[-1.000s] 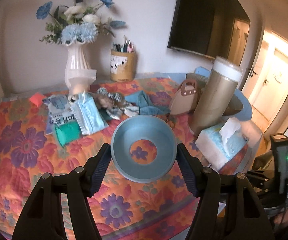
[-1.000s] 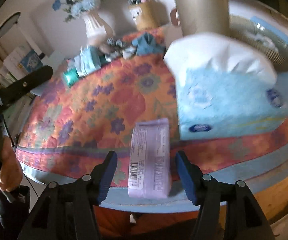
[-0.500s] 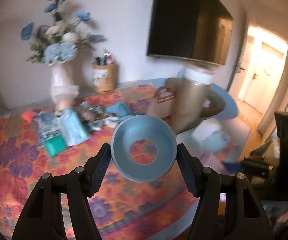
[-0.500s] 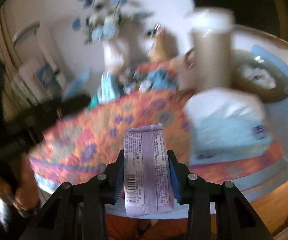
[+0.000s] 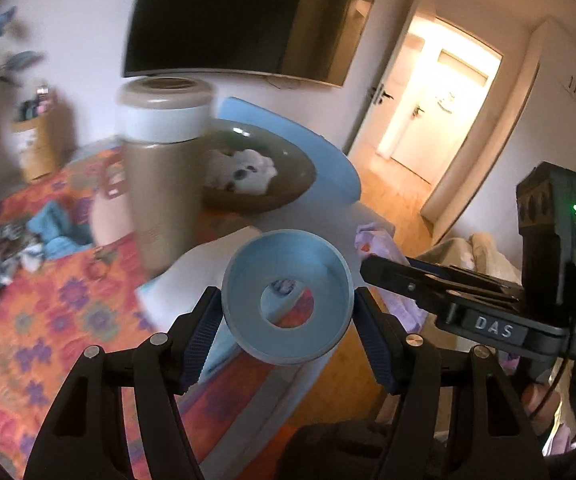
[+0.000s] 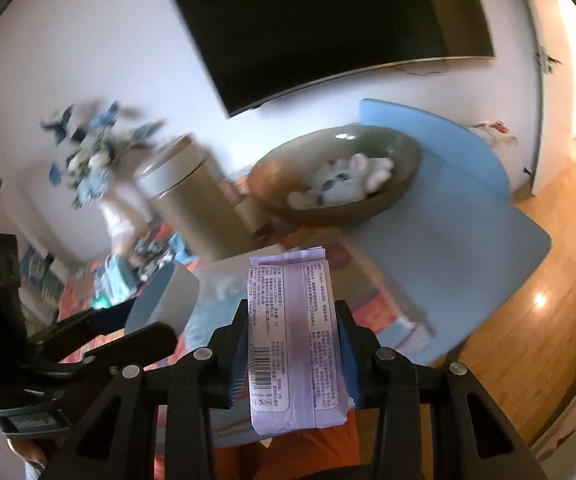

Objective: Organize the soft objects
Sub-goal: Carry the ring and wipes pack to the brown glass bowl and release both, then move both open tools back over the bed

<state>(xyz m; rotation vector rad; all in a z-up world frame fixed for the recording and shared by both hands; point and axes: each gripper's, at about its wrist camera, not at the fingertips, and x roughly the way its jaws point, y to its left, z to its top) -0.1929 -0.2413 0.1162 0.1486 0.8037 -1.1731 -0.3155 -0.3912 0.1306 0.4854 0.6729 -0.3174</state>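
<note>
My left gripper [image 5: 288,312] is shut on a pale blue ring-shaped piece [image 5: 288,296], held up over the table's right end. In the right wrist view that ring [image 6: 163,300] shows at the left. My right gripper [image 6: 292,344] is shut on a purple tissue pack [image 6: 294,340], lifted above the table edge with its printed side up. The left wrist view shows the right gripper [image 5: 440,292] and the purple pack [image 5: 380,240] just right of the ring. An olive bowl [image 6: 404,160] with white soft items [image 6: 344,180] lies ahead.
A tall tan canister [image 5: 163,168] with a white lid stands left of the bowl [image 5: 300,184]. A blue tissue box [image 5: 191,280] sits near the edge of the floral cloth [image 5: 47,320]. Blurred cloths and a vase are at the far left. A doorway and wooden floor lie to the right.
The right gripper closed on the purple pack and lifted it from the table edge. Both grippers swung right, so the bowl and canister now fill the views. The left grip is unchanged.
</note>
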